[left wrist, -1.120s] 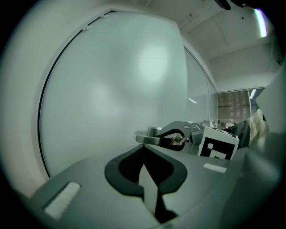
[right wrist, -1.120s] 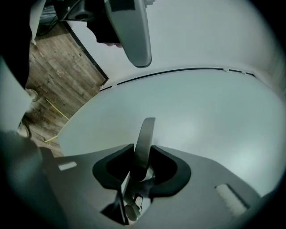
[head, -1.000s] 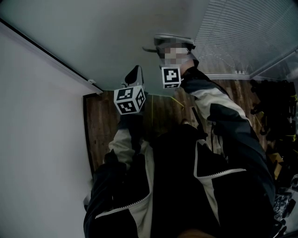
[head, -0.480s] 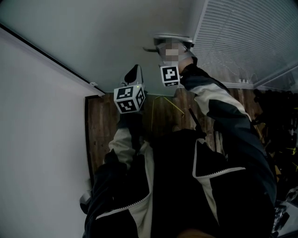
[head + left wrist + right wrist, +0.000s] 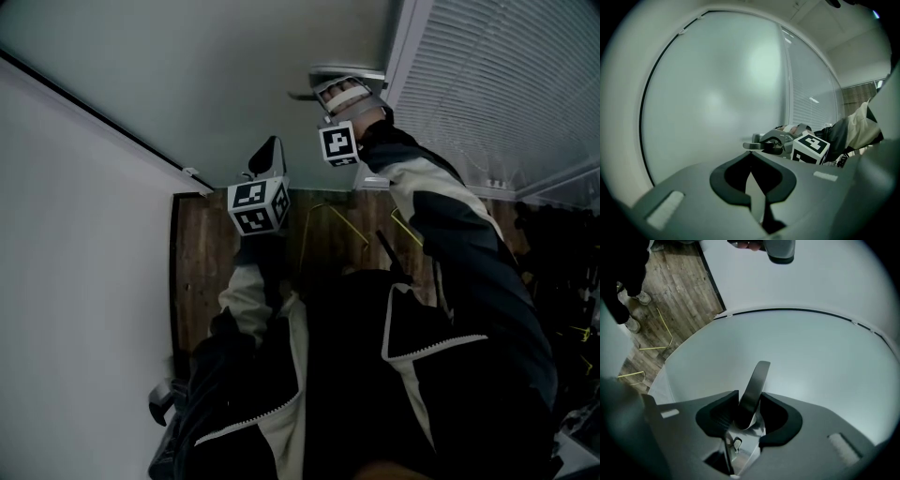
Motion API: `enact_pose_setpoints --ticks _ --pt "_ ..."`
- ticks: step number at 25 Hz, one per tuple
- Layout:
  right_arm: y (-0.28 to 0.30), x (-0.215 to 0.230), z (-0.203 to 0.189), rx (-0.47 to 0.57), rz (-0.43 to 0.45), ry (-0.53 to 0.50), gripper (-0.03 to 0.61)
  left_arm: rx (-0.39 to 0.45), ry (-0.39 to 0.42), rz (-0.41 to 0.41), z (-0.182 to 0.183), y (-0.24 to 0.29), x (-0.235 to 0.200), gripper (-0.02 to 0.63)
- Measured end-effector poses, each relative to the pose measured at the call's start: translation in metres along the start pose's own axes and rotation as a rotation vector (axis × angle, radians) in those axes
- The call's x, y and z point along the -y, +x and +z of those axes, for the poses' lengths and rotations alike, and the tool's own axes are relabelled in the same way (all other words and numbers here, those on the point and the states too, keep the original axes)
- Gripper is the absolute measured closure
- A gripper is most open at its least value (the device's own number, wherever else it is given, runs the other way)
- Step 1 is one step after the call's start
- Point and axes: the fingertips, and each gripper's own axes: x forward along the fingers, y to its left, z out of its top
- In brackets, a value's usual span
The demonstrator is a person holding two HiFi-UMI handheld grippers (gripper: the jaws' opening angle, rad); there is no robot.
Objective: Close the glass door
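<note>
One frosted glass door (image 5: 234, 84) stands ahead, between a white wall (image 5: 66, 234) on the left and a pane covered by white slatted blinds (image 5: 506, 84) on the right. Its single grey metal lever handle (image 5: 753, 385) lies level, its long axis along the glass and its free end pointing away from the blinds. There are two grippers. The right gripper (image 5: 749, 405) has the lever between its opening jaws, pads against its sides. The left gripper (image 5: 750, 159), jaws together and empty, is near it on the wall side.
</note>
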Motion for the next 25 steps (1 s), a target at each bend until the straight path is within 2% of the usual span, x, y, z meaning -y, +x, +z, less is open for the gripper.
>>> enact_pose_setpoints --ticks 4,14,25 --pt "0.018 0.003 -0.017 -0.002 0.001 0.003 0.431 -0.008 -0.004 0.035 0.001 0.009 -0.002 0.614" --pt "0.038 0.009 -0.029 0.001 0.004 0.025 0.433 -0.018 -0.008 0.08 0.0 0.012 -0.01 0.614" --pt "0.041 0.007 -0.025 0.003 0.021 0.06 0.439 -0.014 -0.016 0.092 -0.005 0.005 -0.014 0.614"
